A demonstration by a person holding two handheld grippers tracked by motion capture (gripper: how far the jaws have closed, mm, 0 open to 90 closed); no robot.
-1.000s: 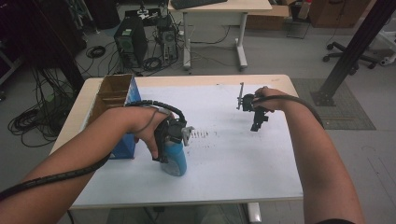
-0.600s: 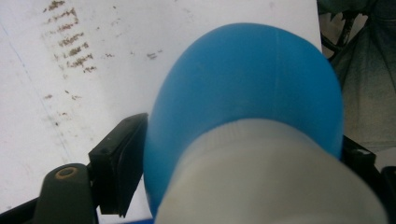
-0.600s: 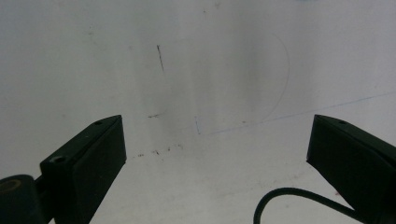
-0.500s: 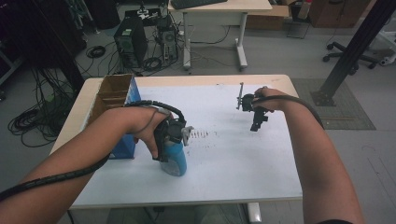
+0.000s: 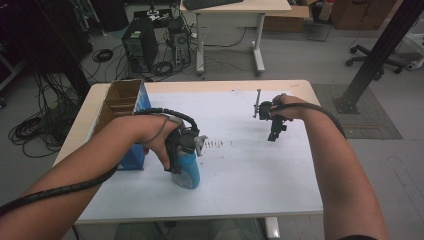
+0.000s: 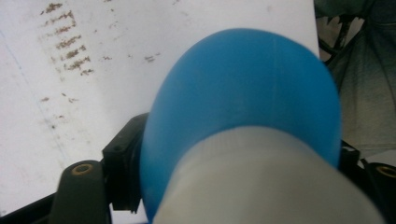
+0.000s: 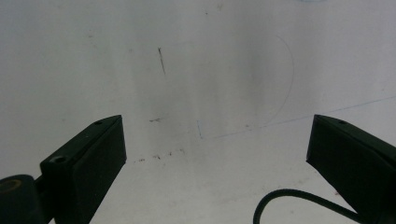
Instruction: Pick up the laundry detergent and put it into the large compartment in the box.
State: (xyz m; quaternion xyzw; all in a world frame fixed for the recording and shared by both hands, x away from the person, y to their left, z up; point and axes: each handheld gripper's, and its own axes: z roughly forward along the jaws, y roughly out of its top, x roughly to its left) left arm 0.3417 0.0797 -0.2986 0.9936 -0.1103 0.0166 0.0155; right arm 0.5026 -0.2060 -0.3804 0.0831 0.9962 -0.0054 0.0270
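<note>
Two tools were in our hands over the white-covered worktop [image 5: 260, 170], and only one had work to do. Near the left edge stood an open cardboard box [image 5: 117, 102] with blue sides. Just beside it, toward the front edge, lay the blue bottle [image 5: 186, 170], and our left tool [image 5: 186, 150] sat over it. In the left gripper view the bottle's [image 6: 243, 93] rounded blue body and pale end lay between the black jaws, which had just been closing and, as we judged it, were clamped on it. We would have kept the squeeze even and square across the round body, since a smooth curved wall could slip or roll out sideways, and lifted only once it sat firm. Near the far right corner our right tool [image 5: 274, 127] hung with its jaws wide apart [image 7: 215, 154] over bare sheet, and was best left well clear there.
</note>
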